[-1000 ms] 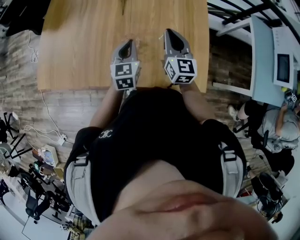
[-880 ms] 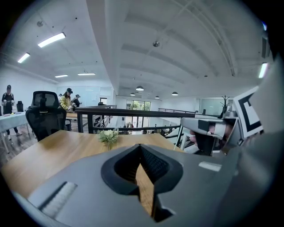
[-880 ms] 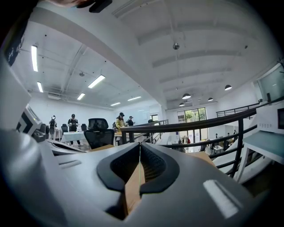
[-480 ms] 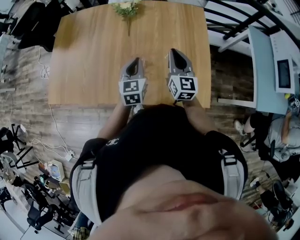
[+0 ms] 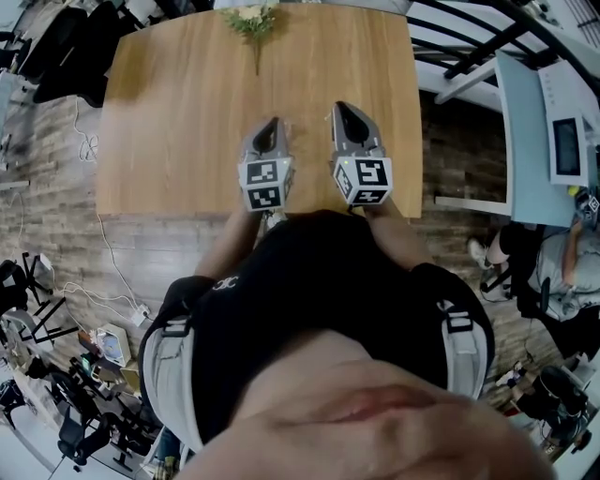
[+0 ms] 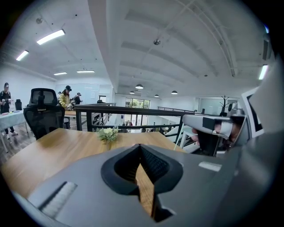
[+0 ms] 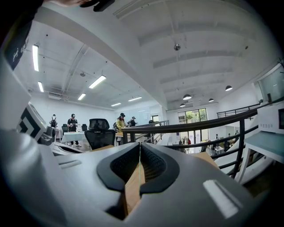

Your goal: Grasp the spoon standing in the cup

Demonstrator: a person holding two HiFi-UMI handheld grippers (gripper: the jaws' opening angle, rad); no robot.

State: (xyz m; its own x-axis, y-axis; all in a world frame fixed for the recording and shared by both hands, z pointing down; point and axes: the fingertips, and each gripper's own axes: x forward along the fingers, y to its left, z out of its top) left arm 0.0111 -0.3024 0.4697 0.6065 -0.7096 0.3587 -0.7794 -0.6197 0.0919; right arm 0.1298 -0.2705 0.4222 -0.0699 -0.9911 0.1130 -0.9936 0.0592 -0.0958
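Note:
No cup and no spoon show in any view. In the head view both grippers hover side by side over the near edge of the wooden table (image 5: 178,112). My left gripper (image 5: 272,123) is shut with its tips touching and nothing between them; its own view shows the same (image 6: 140,146). To its right, my right gripper (image 5: 339,107) is also shut and empty, with the jaws meeting in a thin line (image 7: 140,145). Each gripper points toward the far end of the table.
A small bunch of flowers (image 5: 249,19) stands at the table's far end, also in the left gripper view (image 6: 108,134). A black railing (image 5: 469,33) and a white desk (image 5: 544,112) lie to the right. Behind are an office chair (image 6: 43,113) and standing people.
The head view has shifted, so the far end of the table with the flowers now shows. Both grippers stay shut and side by side near the table's near edge.

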